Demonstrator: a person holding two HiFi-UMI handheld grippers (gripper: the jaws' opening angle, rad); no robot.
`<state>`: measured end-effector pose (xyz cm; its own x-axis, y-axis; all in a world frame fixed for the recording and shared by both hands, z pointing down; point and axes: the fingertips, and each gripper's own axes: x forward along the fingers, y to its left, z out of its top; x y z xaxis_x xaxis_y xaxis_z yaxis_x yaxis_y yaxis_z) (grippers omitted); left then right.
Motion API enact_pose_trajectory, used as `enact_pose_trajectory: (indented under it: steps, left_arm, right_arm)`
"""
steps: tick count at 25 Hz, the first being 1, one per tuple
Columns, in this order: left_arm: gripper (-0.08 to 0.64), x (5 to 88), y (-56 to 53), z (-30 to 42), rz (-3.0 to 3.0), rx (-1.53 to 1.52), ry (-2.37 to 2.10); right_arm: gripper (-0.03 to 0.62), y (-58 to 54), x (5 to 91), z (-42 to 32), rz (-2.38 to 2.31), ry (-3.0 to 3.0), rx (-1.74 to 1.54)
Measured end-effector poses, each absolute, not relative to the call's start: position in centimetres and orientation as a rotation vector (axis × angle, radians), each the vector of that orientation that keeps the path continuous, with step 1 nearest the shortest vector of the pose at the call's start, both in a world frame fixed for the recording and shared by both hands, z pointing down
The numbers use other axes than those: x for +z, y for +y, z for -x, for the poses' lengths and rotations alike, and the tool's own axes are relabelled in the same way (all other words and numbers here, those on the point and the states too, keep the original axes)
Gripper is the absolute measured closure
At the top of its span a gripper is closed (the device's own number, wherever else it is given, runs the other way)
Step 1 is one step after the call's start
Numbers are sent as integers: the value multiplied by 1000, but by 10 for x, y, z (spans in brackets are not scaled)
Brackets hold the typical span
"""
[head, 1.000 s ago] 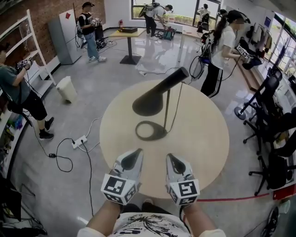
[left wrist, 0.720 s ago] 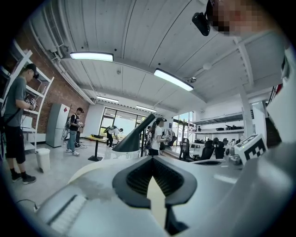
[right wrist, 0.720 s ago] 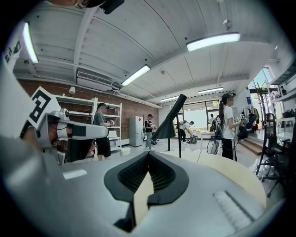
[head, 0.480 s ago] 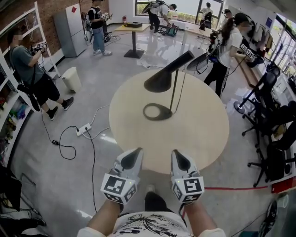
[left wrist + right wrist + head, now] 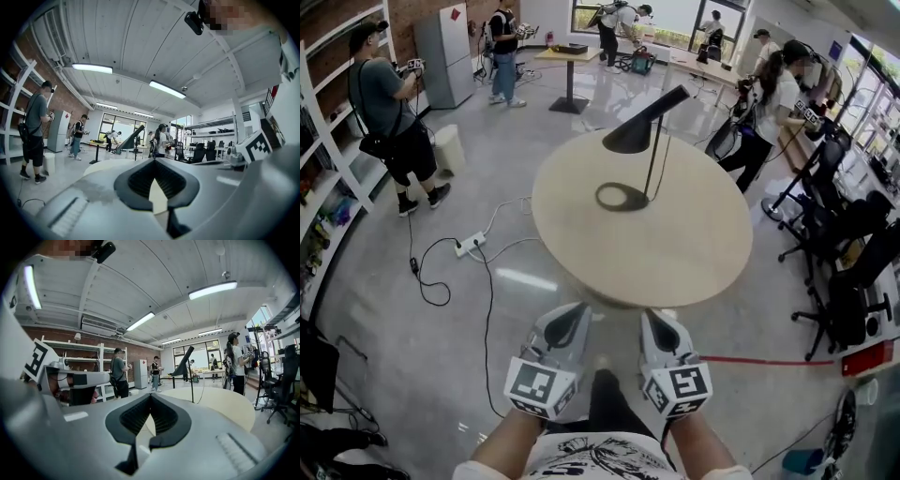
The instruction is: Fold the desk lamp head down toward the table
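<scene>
Showing, head view: left gripper (image 5: 578, 309) and right gripper (image 5: 649, 317) side by side over grey floor (image 5: 441, 356), short of near edge of round beige table (image 5: 675, 253). On table's far side, well apart from both, desk lamp (image 5: 642, 129): stem upright, head raised and tilted. Gripper views alone show jaws: left gripper (image 5: 153, 160) pressed together, empty; right gripper (image 5: 151, 397) likewise. Room: shelving (image 5: 328, 141) left, office chairs (image 5: 853, 309) right, power strip (image 5: 469, 246) on floor, people standing. Lamp hinge too small to make out.
</scene>
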<state>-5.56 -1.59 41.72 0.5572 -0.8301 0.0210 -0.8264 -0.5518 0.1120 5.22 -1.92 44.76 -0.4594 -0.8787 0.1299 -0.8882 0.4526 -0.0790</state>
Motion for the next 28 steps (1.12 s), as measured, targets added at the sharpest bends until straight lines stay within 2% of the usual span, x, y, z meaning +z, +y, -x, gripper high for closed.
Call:
enact_pose_trajectory:
  steps: [13, 28]
  left_arm:
    - [555, 405, 60, 46, -2709, -120, -1310]
    - [555, 408, 133, -1, -2703, -115, -1342]
  right_arm:
    - [584, 66, 441, -53, -1612, -2586, 172]
    - [584, 143, 436, -99, -1597, -2673, 218]
